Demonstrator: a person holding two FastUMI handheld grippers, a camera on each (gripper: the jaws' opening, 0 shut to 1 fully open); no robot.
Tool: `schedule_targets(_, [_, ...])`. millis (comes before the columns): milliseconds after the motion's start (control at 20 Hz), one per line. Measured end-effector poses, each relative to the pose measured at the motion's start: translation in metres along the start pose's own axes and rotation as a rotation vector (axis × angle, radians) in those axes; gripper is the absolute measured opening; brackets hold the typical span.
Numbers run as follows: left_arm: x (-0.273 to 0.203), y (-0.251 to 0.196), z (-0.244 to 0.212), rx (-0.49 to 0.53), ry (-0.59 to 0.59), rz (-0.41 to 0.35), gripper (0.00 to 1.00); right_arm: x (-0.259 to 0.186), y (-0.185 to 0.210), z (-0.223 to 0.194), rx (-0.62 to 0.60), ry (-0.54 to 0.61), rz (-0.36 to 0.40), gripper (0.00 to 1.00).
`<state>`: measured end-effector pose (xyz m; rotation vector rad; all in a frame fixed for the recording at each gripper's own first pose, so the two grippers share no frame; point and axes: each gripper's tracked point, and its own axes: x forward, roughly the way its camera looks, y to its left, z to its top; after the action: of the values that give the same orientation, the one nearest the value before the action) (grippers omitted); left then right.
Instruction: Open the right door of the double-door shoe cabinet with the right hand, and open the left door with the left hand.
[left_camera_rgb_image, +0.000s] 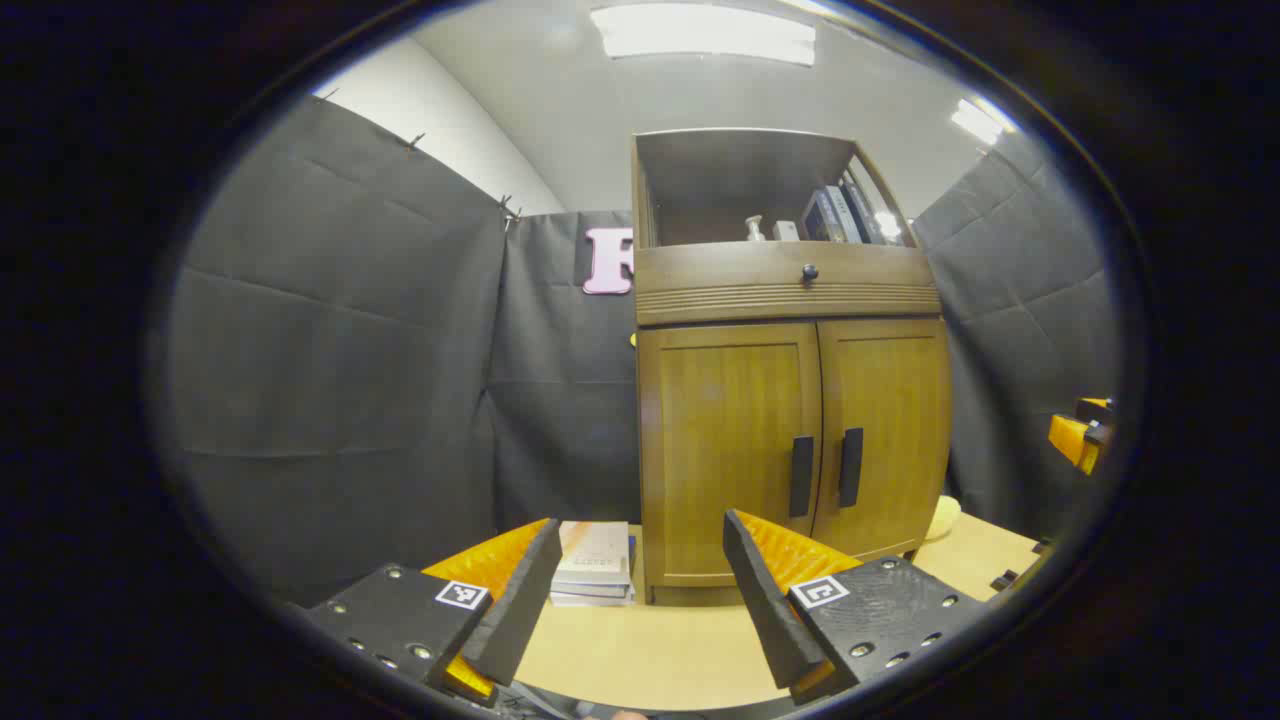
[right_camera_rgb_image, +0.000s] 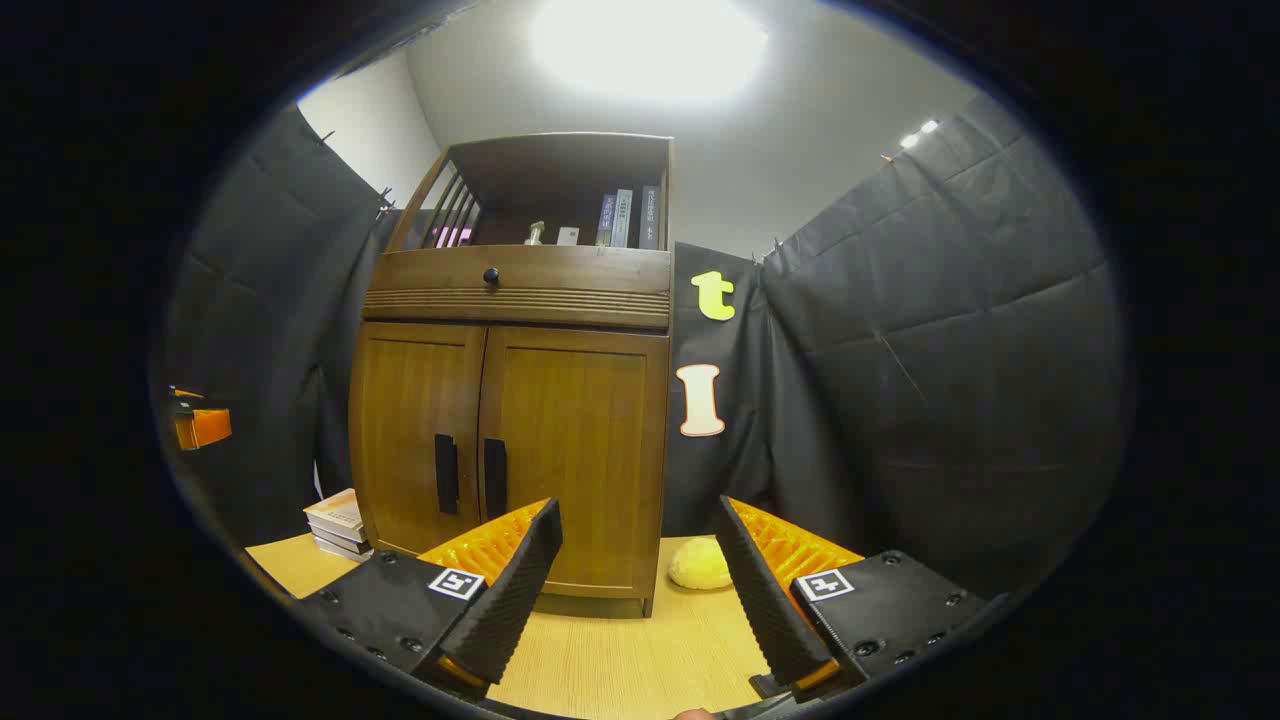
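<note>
Left hand-held gripper (left_camera_rgb_image: 640, 600): fingers spread wide, nothing between them, touching nothing; held above the near part of the worktop (left_camera_rgb_image: 650, 650), well short of the cabinet. Right hand-held gripper (right_camera_rgb_image: 640, 590): likewise spread wide and empty, clear of every object, over the near worktop. Shoe cabinet (left_camera_rgb_image: 790, 400): brown wood, standing upright on the far part of the worktop against the black cloth wall. Left door (left_camera_rgb_image: 730, 440) and right door (left_camera_rgb_image: 885, 430): both closed, flush with the frame, meeting at the centre. Left door handle (left_camera_rgb_image: 801, 476) and right door handle (left_camera_rgb_image: 851, 467): dark vertical bars, just beside each other on either side of the centre seam, untouched. Drawer front with a small dark knob (left_camera_rgb_image: 809, 271): above the doors, closed. Open shelf at the top of the cabinet: holds upright books (left_camera_rgb_image: 835, 215) at the right and small pale items toward the middle, too small to tell. Stack of books (left_camera_rgb_image: 593, 565): lying flat on the worktop, just left of the cabinet base. Yellow rounded object (right_camera_rgb_image: 700, 565): on the worktop just right of the cabinet base; its kind cannot be told.
</note>
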<state>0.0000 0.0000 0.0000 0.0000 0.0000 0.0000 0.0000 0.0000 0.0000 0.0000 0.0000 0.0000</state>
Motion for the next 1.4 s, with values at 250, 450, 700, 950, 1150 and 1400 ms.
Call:
schedule_targets(250, [-0.001,-0.005,0.007,0.005,-0.017,-0.003,0.94,0.002,-0.007,-0.004,0.024,0.008,-0.013,0.97])
schedule_targets(450, [-0.002,-0.010,0.012,0.012,-0.031,-0.011,0.94,0.006,-0.009,-0.005,0.028,0.011,-0.017,0.96])
schedule_targets(700, [0.001,-0.007,0.013,0.003,-0.040,-0.003,0.93,0.013,-0.003,-0.001,0.031,0.006,-0.010,0.97])
schedule_targets(950, [0.001,-0.005,0.019,0.023,-0.061,0.006,0.93,0.031,0.013,0.004,0.035,-0.011,0.028,0.97])
schedule_targets(1150, [-0.005,-0.002,0.021,0.030,-0.068,0.014,0.94,0.056,0.028,0.005,0.038,-0.010,0.047,0.98])
schedule_targets(1400, [-0.018,0.005,0.028,0.038,-0.073,0.042,0.94,0.091,0.049,0.013,0.072,-0.040,0.072,0.98])
